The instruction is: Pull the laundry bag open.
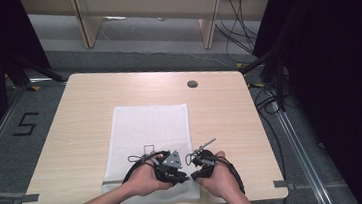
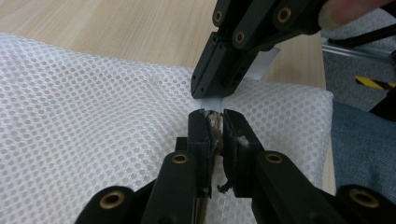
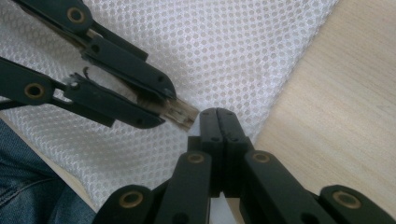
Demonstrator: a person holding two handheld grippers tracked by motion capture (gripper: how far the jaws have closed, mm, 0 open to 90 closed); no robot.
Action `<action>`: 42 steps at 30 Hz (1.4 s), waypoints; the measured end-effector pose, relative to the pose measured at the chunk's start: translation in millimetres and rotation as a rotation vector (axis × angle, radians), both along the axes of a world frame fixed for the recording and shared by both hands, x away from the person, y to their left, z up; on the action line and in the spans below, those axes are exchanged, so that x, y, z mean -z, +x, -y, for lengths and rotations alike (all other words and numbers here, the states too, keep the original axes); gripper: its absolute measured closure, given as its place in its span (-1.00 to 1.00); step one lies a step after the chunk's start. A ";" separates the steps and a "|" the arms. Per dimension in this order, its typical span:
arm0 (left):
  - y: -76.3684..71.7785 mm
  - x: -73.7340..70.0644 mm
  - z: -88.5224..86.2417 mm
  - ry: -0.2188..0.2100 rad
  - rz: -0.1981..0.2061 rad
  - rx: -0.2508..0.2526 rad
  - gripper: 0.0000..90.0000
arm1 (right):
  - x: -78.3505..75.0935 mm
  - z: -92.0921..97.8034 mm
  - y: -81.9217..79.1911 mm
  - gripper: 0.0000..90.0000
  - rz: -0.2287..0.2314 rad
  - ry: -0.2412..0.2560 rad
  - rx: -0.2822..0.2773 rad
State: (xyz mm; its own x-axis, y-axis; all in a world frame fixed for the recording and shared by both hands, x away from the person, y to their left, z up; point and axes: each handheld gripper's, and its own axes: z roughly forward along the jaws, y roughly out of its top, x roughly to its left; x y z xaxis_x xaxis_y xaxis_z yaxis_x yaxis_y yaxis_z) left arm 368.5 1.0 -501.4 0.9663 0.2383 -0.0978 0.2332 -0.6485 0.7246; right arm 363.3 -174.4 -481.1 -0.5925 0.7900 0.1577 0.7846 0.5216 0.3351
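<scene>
A white mesh bag point(image 1: 149, 130) lies flat on the light wooden table point(image 1: 72, 137). Both grippers meet tip to tip over its near right corner. My left gripper point(image 2: 215, 116) is shut on a small brownish piece point(image 3: 180, 112) that sticks out past its tips. Just beyond it, my right gripper point(image 2: 208, 93) is shut on a thin white strip point(image 2: 265, 63) at the bag's edge. In the right gripper view, my right gripper point(image 3: 218, 114) has its jaws pressed together, almost touching the brownish piece. From above, the left gripper point(image 1: 176, 175) and right gripper point(image 1: 199, 168) sit side by side in the person's hands.
A round cable hole point(image 1: 192, 84) is in the table's far side. The near table edge lies just behind the hands, with the person's jeans point(image 2: 359, 140) below it. Black stands and cables line both sides of the table. A small black square outline point(image 1: 149, 148) marks the mesh.
</scene>
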 end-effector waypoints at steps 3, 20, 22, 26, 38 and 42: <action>0.1 -1.5 -3.3 -0.006 0.000 -0.004 0.82 | 0.9 0.9 1.0 1.00 0.008 0.007 -0.012; -0.6 -1.2 -5.7 -0.005 -0.010 -0.010 0.82 | 1.0 1.2 0.5 1.00 0.015 0.005 -0.012; -0.3 -2.1 -6.9 -0.004 -0.005 -0.008 0.82 | 0.0 -0.1 -1.1 1.00 -0.001 0.004 0.006; -0.6 -2.0 -8.7 -0.011 -0.012 -0.010 0.82 | 0.9 0.5 0.2 1.00 0.017 0.012 -0.023; -1.0 -2.5 -8.7 -0.007 -0.008 -0.001 0.82 | 1.0 1.2 0.2 1.00 0.024 0.010 -0.031; -1.1 -4.0 -13.3 -0.003 -0.008 -0.003 0.82 | 1.1 0.8 0.0 1.00 0.028 0.008 -0.037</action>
